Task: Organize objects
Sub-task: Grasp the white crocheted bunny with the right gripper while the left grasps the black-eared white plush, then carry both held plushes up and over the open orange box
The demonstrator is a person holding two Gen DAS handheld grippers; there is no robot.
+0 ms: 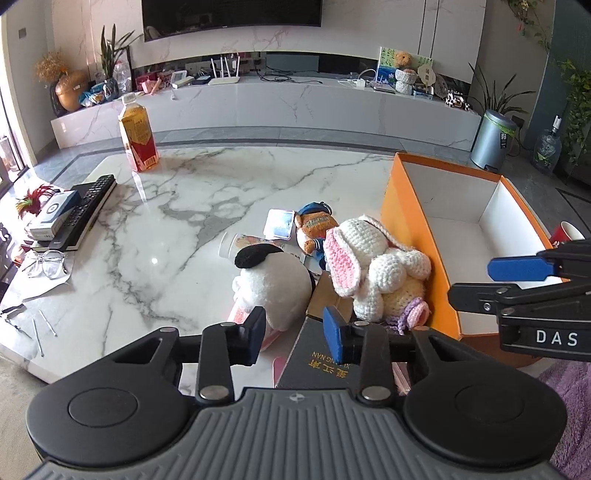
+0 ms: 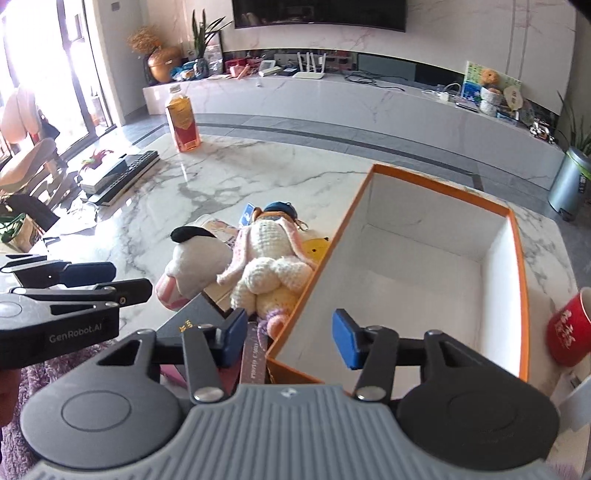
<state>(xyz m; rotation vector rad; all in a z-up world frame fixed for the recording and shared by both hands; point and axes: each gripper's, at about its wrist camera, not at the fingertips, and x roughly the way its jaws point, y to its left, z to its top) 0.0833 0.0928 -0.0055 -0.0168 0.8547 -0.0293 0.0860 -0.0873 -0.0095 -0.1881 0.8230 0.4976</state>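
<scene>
The dark book [image 1: 317, 365] is largely covered by the left tongs [image 1: 295, 334], so only part of its gold lettering can be read. The brown card [image 1: 327, 295] beneath the knitted rabbit [image 1: 373, 262] is mostly hidden by the toys. The bear in the blue cap [image 2: 279, 209] is almost wholly concealed behind the rabbit in the right wrist view, and the yellow toy [image 2: 316, 246] is seen only as a sliver. The red cup [image 1: 563, 232] is cut off behind the orange box [image 1: 402, 206]. The television [image 1: 231, 13] is cropped by the top edge. The small items on the far shelf [image 1: 295, 92] cannot be made out.
</scene>
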